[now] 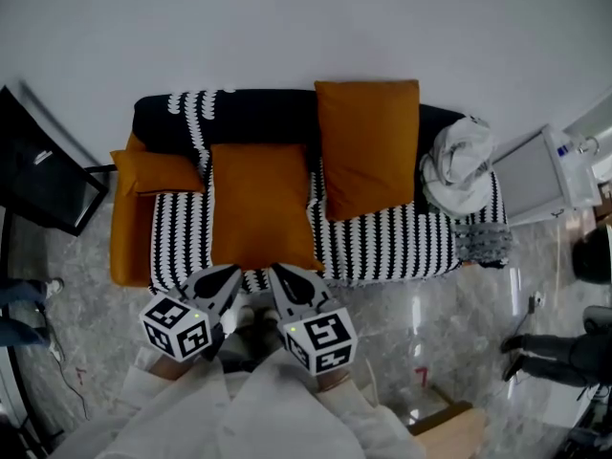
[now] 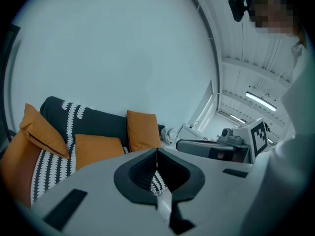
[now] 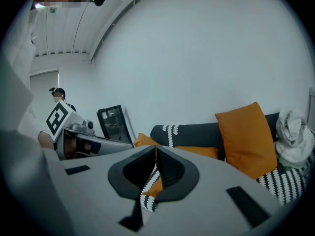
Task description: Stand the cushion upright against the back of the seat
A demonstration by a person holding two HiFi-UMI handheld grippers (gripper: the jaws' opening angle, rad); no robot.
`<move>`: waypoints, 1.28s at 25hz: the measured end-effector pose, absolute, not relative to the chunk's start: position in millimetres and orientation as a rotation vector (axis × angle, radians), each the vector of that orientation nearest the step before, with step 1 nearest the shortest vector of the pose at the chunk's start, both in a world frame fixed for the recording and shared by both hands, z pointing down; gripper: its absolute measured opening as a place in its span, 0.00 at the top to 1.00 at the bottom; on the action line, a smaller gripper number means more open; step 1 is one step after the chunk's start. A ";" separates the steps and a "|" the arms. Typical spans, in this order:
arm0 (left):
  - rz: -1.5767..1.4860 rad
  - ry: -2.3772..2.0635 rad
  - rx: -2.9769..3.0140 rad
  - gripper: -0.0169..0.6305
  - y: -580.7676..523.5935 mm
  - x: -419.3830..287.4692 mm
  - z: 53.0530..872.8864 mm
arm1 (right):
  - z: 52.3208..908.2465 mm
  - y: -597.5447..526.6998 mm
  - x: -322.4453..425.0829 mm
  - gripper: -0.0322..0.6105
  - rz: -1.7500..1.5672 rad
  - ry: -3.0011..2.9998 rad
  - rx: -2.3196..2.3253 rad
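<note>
Flat on the middle of the sofa [image 1: 402, 242] seat: the orange cushion [image 1: 260, 204], one edge toward the sofa's dark back, the opposite edge at the sofa's front. Not yet stood up against that back.

Just in front of the sofa's front edge, below the cushion's near edge in the head view: left gripper [image 1: 232, 273] and right gripper [image 1: 277, 272], side by side, tips angled toward each other and aimed at the sofa. Jaws of both pressed fully together, with nothing caught between them. Seen along each pair of closed jaws, only the sofa's black-and-white striped cover and the cushion farther back on the seat. No pad on the cushion. Impossible to tell from above whether the tips reach the cushion's near edge.

Upright against the sofa's back, right of the flat cushion: a second cushion [image 1: 368, 146], larger, same orange, its lower corner on the striped seat. Tucked at the sofa's left arm: a third cushion [image 1: 158, 172], smaller. Heaped at the sofa's right end: a bundle of white cloth [image 1: 457, 165].

In front of the sofa, behind the grippers: white sleeves [image 1: 239, 404] of the person holding them, over a glossy stone floor [image 1: 430, 333].
</note>
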State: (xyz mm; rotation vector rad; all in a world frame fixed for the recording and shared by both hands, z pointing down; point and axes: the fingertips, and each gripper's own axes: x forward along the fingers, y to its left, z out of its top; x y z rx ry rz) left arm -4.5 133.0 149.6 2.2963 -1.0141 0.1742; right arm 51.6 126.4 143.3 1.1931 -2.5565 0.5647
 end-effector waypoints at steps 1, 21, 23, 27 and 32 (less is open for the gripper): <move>0.187 -1.015 2.292 0.96 132.9 -3.9 152.9 | 146.9 126.4 50.0 0.93 0.569 -2.548 1.182; 0.348 -1.119 2.167 0.96 115.5 -15.0 254.0 | 244.0 113.7 74.2 0.93 0.658 -2.379 1.154; 0.366 -1.106 2.154 0.96 117.3 -15.8 267.2 | 253.3 113.0 76.1 0.93 0.684 -2.377 1.146; 0.406 -1.053 2.122 0.96 124.9 -14.2 294.2 | 272.0 113.7 69.7 0.93 0.733 -2.369 1.107; 0.440 -1.100 2.061 0.96 124.4 -16.8 331.9 | 309.5 118.9 65.8 0.93 0.784 -2.327 1.065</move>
